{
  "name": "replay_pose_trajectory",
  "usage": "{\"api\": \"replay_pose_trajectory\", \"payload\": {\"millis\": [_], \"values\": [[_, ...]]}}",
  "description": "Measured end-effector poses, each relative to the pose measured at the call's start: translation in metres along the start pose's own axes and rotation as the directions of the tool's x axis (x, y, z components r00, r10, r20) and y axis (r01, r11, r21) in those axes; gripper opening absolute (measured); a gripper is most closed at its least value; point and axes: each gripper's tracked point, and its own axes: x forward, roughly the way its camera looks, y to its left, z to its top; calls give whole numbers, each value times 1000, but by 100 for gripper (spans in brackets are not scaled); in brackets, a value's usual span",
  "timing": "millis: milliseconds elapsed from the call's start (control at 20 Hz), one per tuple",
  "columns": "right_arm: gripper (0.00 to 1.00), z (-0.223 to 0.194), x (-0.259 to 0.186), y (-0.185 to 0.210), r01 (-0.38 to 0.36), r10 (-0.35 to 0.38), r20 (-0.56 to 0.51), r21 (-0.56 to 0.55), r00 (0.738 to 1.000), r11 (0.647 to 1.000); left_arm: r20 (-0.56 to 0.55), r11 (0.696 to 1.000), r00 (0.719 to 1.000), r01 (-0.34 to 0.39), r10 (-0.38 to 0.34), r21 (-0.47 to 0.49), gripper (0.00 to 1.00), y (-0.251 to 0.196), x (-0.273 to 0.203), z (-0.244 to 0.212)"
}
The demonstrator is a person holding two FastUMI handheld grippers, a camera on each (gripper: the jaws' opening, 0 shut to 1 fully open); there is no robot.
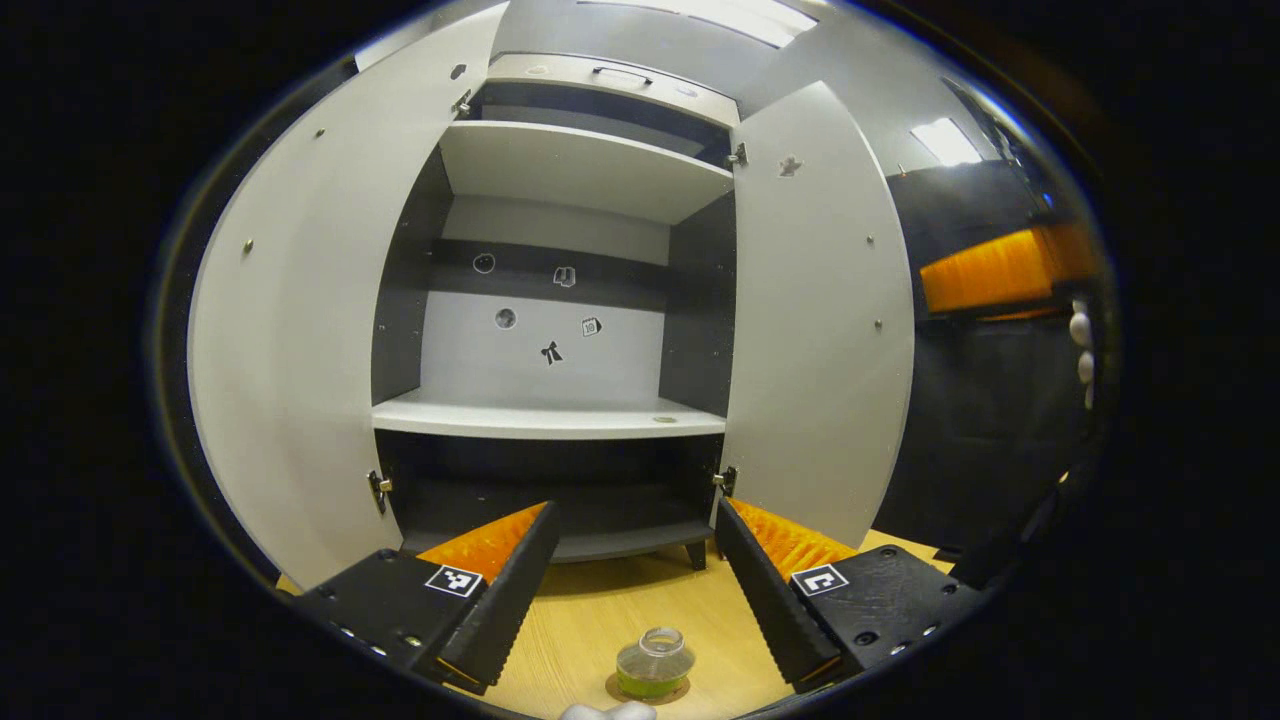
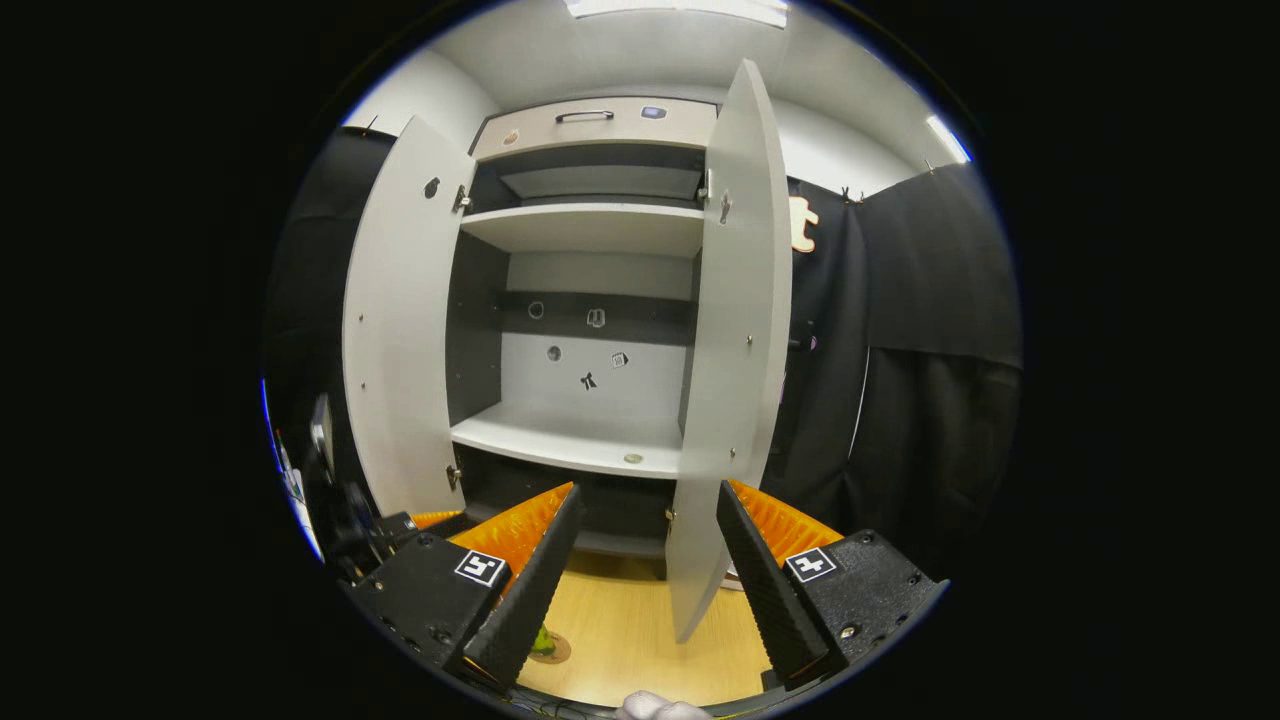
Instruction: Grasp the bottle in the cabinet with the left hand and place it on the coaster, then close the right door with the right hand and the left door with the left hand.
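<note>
The left gripper [image 1: 632,600] has its fingers spread wide with nothing between them. Just below the gap, near the bottom of the left gripper view, the bottle [image 1: 654,662] stands upright on the round coaster [image 1: 648,689], which lies on the wooden counter [image 1: 600,610]; the fingers flank the bottle at a distance, touching neither it nor the coaster. Beyond them the cabinet [image 1: 560,420] stands with both doors swung out: the left door [image 1: 300,340] and the right door [image 1: 810,330].

The right gripper [image 2: 645,590] also has its fingers wide apart, holding nothing. Between them, farther off, is the lower edge of the right door [image 2: 730,400], seen nearly edge-on. The bottle [image 2: 541,641] and coaster [image 2: 556,648] peek out beside that gripper's left finger, and the left door [image 2: 400,330] stands open beyond.
</note>
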Motion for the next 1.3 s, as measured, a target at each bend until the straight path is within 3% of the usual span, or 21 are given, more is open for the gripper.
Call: {"api": "replay_pose_trajectory", "payload": {"millis": [250, 450, 650, 850, 1050, 1300], "values": [[84, 16, 0, -13, 9, -11, 56, 27, 998, 1000, -15, 994, 995, -95, 96, 48, 96, 31, -22, 65], [84, 22, 2, -25, 21, -26, 84, 53, 996, 998, 12, 962, 972, -234, 235, 142, 96, 67, -63, 108], [84, 14, 4, -31, 23, -28, 71, 69, 997, 997, -15, 939, 948, -314, 319, 143, 96, 84, -99, 110], [84, 18, 3, -39, 17, -21, 58, 67, 998, 998, -21, 925, 934, -349, 356, 152, 96, 88, -111, 107], [84, 34, -7, -81, 56, -61, 80, 66, 995, 996, -4, 927, 936, -347, 351, 139, 96, 79, -105, 115], [83, 40, 4, -173, 141, -144, 76, 39, 987, 989, 5, 922, 929, -368, 370, 124, 96, 57, -106, 123]]}}
